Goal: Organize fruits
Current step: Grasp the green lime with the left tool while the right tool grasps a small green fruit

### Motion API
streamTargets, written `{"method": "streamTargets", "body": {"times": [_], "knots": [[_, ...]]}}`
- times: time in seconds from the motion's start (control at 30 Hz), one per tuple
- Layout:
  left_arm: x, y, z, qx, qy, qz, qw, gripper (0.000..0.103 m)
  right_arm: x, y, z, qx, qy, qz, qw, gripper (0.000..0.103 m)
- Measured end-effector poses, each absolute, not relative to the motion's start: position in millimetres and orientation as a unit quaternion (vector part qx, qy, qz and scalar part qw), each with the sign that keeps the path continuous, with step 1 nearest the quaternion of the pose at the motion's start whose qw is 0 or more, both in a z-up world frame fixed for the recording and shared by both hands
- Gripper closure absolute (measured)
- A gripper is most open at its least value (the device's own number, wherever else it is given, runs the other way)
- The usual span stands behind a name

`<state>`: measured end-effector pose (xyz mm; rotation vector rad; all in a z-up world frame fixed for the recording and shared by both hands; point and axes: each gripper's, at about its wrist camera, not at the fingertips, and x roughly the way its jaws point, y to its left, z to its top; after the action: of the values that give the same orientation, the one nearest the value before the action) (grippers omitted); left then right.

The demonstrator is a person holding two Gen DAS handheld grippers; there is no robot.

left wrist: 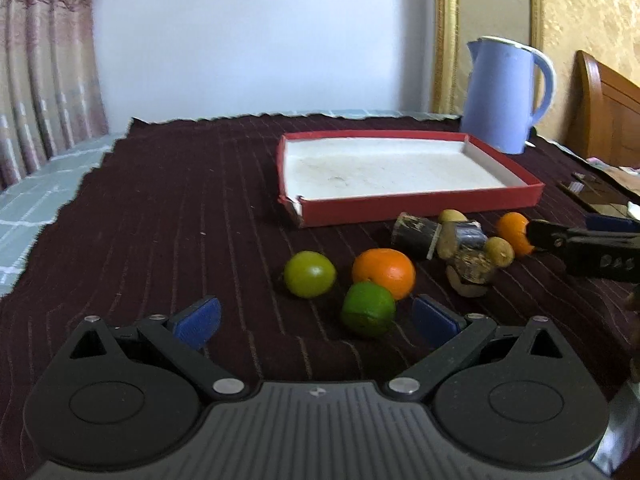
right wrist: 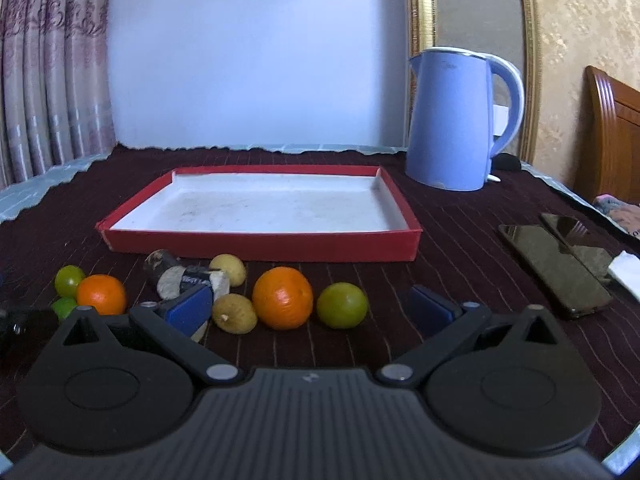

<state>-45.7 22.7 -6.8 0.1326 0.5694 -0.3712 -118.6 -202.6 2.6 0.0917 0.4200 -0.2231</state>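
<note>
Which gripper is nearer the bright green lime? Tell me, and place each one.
Left. The bright green lime sits just ahead of the left gripper, between its open jaws toward the right one. The right gripper is farther; from it, the lime lies far left.

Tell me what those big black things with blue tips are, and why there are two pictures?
They are two grabbing tools a person holds, one in each hand. Each carries a camera looking out over its blue fingers. One picture is from the left gripper, the other from the right gripper. Both are open and hold nothing. On the dark cloth lie oranges, green fruits, small brownish fruits and dark stubby pieces I cannot name. Behind them are an empty red tray and a blue kettle.
</note>
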Motion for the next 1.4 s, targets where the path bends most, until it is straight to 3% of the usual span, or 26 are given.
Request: {"method": "streamTargets", "body": {"times": [0.67,0.73,0.8,1.1,1.3,1.4], "knots": [[-41,-4,-12,0.119,0.284,-0.24,0.921,0.001,-114,-203,1,0.043,0.224,-0.111,0.967,0.0],[-40,-7,-13,0.124,0.284,-0.241,0.92,0.01,-114,-206,0,0.043,0.225,-0.114,0.967,0.0],[-35,-10,-16,0.129,0.298,-0.242,0.914,0.028,-113,-207,-2,0.044,0.229,-0.112,0.966,0.0],[-27,-8,-20,0.113,0.323,-0.256,0.904,0.07,-111,-206,-6,0.036,0.23,-0.106,0.967,0.0],[-29,-8,-20,0.111,0.318,-0.253,0.907,0.072,-114,-206,-6,0.021,0.228,-0.109,0.967,0.001],[-31,-8,-19,0.112,0.313,-0.248,0.91,0.072,-116,-211,-5,0.02,0.231,-0.105,0.967,0.009]]}}
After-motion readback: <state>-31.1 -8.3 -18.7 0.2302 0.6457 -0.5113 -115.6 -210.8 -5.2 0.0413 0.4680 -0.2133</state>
